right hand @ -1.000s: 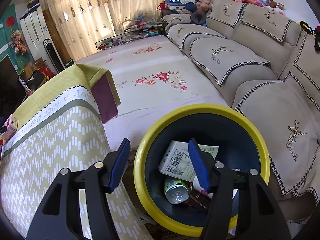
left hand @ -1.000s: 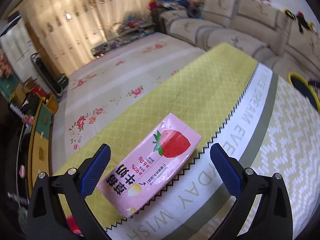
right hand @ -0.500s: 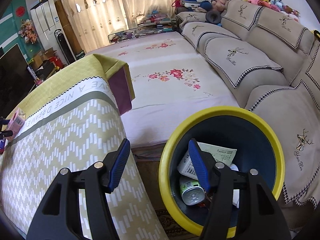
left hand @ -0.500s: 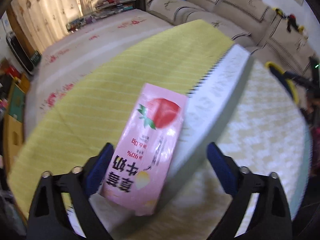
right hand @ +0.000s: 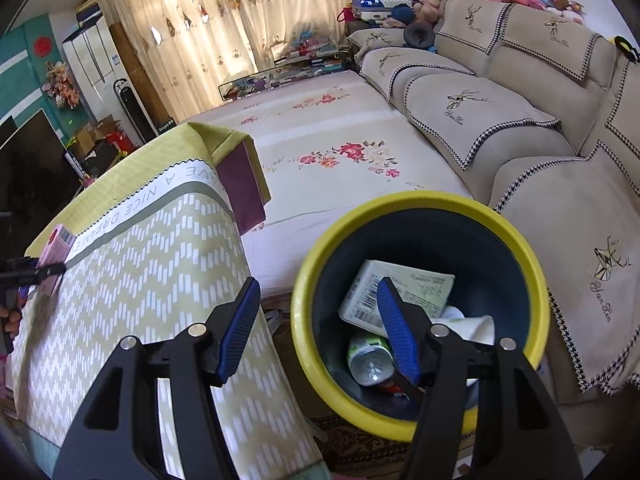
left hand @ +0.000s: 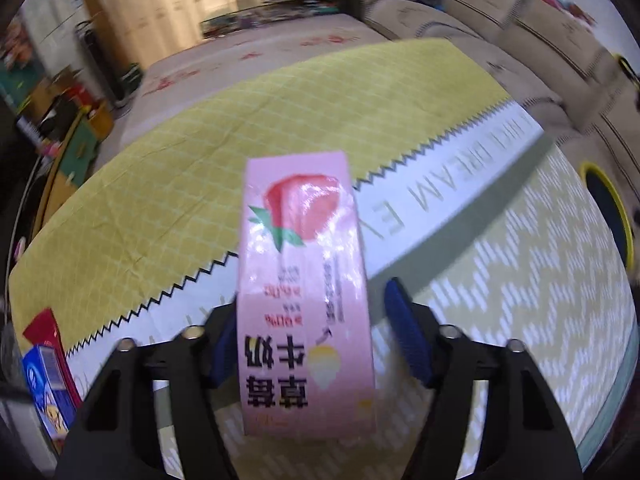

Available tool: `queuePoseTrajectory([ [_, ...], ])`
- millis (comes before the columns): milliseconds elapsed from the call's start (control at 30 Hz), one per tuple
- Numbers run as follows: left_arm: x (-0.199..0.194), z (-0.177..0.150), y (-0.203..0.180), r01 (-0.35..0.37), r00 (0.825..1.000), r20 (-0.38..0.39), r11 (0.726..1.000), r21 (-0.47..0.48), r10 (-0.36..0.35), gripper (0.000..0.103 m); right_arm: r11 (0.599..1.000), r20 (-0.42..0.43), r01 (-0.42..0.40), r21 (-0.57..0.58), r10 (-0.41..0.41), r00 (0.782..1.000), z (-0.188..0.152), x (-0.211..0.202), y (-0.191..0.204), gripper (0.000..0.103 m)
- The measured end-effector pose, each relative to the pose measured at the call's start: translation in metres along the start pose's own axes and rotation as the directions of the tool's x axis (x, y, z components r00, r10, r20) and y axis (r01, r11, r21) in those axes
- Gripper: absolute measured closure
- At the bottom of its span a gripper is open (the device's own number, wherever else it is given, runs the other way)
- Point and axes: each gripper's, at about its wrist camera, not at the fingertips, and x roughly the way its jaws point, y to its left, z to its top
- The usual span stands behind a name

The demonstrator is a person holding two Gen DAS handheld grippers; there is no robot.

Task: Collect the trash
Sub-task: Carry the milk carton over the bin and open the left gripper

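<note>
Presently: left gripper (left hand: 310, 342), jaws just closing around pink strawberry milk carton (left hand: 304, 300) lying on tablecloth (left hand: 540, 264); right pad apart. Right gripper (right hand: 318, 330), spread, empty, above yellow-rimmed bin (right hand: 420, 204).

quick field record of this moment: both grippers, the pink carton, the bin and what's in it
left gripper: jaws just been closing, pink strawberry milk carton between them; right pad not yet touching
right gripper: open, empty, above the bin's near rim
carton: lying on the patterned tablecloth
bin: yellow rim, dark inside, on the floor beside the table
bin contents: white barcoded box, can, white paper
</note>
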Motion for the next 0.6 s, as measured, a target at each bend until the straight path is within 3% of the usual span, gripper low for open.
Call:
queuePoseTrajectory([
  [33,-0.001,0.003,-0.002,-0.007,1.000,0.003,1.000,-0.012,0.007,0.054,1.000,0.004,-0.001,0.005,0.001,1.000,-0.003,-0.005,-0.004,0.045],
  [133,-0.006,0.000,-0.015,-0.036,0.999,0.019,0.999,-0.030,0.037,0.054,1.000,0.014,-0.004,0.027,0.003,1.000,-0.011,-0.017,-0.019,0.045],
  [267,-0.031,-0.010,-0.053,-0.075,0.993,0.097,0.997,0.031,0.071,0.054,0.998,0.033,-0.006,0.063,0.004,0.999,-0.019,-0.032,-0.039,0.045],
  [400,-0.060,-0.016,-0.102,-0.077,0.986,0.154,0.994,0.083,0.063,0.054,0.995,0.049,-0.008,0.098,0.003,0.999,-0.028,-0.045,-0.060,0.045],
  [600,-0.095,-0.010,-0.208,-0.051,0.975,0.223,0.976,0.212,0.002,0.054,0.990,0.071,-0.007,0.143,-0.003,0.998,-0.038,-0.060,-0.089,0.045],
])
